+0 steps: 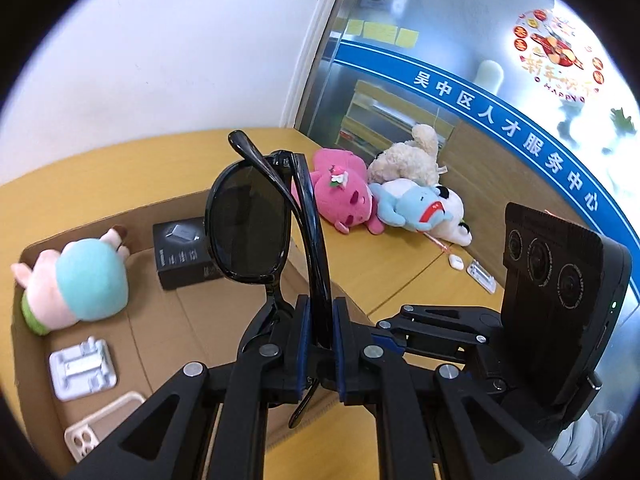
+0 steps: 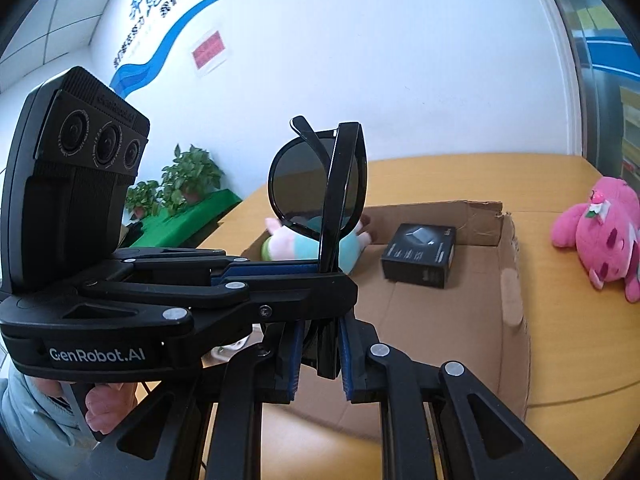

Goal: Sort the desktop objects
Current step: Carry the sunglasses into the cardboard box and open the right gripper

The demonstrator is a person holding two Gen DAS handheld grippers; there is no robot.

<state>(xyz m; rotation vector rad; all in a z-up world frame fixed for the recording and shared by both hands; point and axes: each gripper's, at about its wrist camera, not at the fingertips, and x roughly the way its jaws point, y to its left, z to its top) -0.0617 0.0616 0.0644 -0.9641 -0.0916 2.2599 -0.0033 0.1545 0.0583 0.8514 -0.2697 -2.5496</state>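
Observation:
Folded black sunglasses (image 1: 248,232) stand upright in the air above the open cardboard box (image 1: 120,208). My left gripper (image 1: 320,320) is shut on one folded temple and the frame edge. From the right, my right gripper (image 1: 384,330) reaches in to the same pair. In the right wrist view the sunglasses (image 2: 300,184) rise from between the blue pads of my right gripper (image 2: 319,344), which is shut on their lower end. My left gripper (image 2: 320,274) crosses in from the left and clamps them just above. A hand (image 2: 104,404) holds the left gripper's handle.
The box (image 2: 512,280) holds a pig plush (image 1: 80,280), a small black carton (image 1: 182,252), a white plastic holder (image 1: 82,368) and a beige phone case (image 1: 100,420). On the wooden table (image 1: 380,264) lie pink (image 1: 344,196), cream (image 1: 408,156) and blue (image 1: 408,208) plush toys and a white earbud case (image 1: 455,261).

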